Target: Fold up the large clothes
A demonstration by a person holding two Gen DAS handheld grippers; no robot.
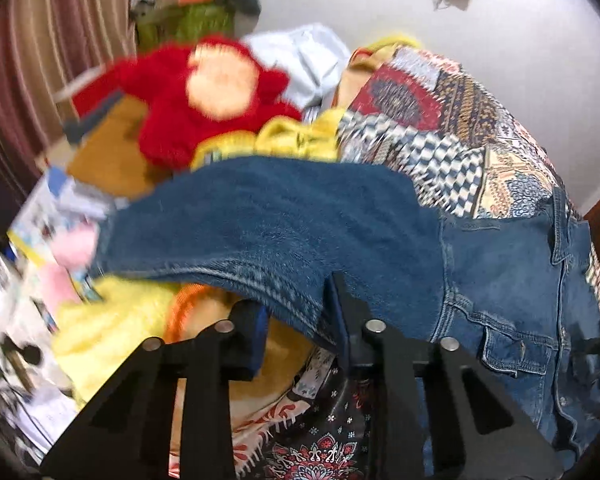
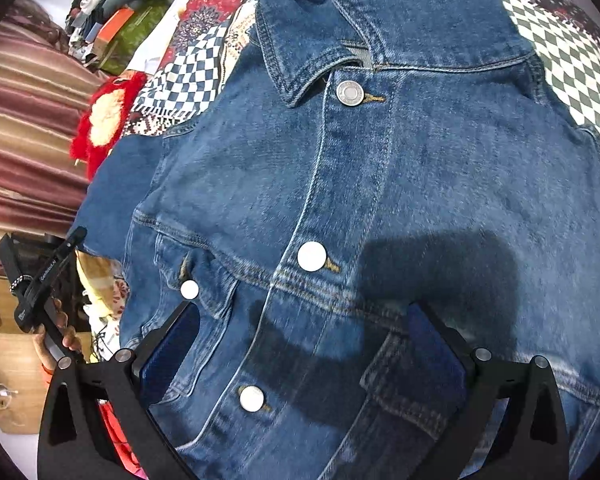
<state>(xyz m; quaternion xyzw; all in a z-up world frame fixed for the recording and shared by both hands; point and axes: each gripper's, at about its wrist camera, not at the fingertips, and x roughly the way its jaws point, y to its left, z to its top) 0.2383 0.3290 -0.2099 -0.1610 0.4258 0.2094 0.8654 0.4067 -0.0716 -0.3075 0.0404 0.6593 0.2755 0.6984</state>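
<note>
A blue denim jacket [image 2: 380, 184] lies front-up on a patterned bedspread [image 2: 188, 72], collar at the top, silver buttons down the placket. My right gripper [image 2: 304, 344] is open, hovering just above the jacket's lower front with a finger on each side of the placket. In the left wrist view my left gripper [image 1: 300, 320] is shut on the jacket's sleeve [image 1: 260, 220] near its seam edge and holds it lifted above the bed. The left gripper also shows in the right wrist view [image 2: 44, 280], at the jacket's left edge.
A red plush toy [image 1: 204, 92] and yellow cloth [image 1: 300, 136] lie behind the sleeve on the bedspread [image 1: 440, 120]. Cluttered papers and boxes [image 1: 52, 208] sit to the left. A striped curtain [image 2: 24, 152] hangs on the left. A white wall [image 1: 500, 60] rises behind the bed.
</note>
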